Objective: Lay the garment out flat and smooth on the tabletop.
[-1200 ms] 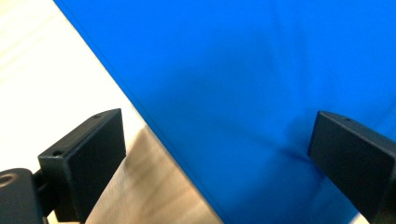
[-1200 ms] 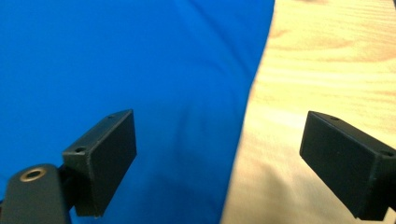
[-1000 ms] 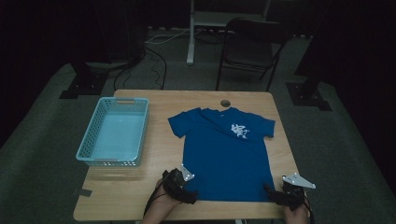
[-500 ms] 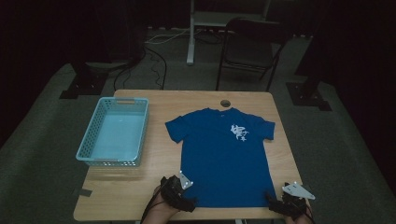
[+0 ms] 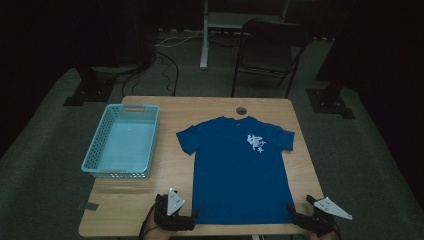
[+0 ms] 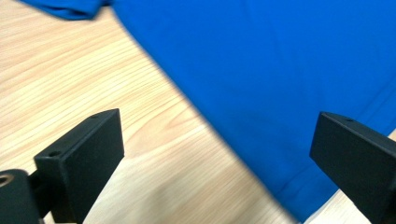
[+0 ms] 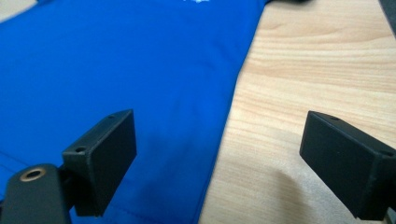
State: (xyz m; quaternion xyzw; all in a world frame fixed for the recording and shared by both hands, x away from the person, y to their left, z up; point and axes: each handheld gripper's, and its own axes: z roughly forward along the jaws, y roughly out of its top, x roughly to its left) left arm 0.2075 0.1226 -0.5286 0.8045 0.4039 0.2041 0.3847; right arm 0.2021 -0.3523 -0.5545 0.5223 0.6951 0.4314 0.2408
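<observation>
Blue short-sleeved cotton T-shirt lies flat, print up, on the pale wooden desk, spread for folding. My left gripper and right gripper flank its 2 hem corners, jaws apart, empty. The high view adds the light-blue plastic basket; gripper views show hem edges.
</observation>
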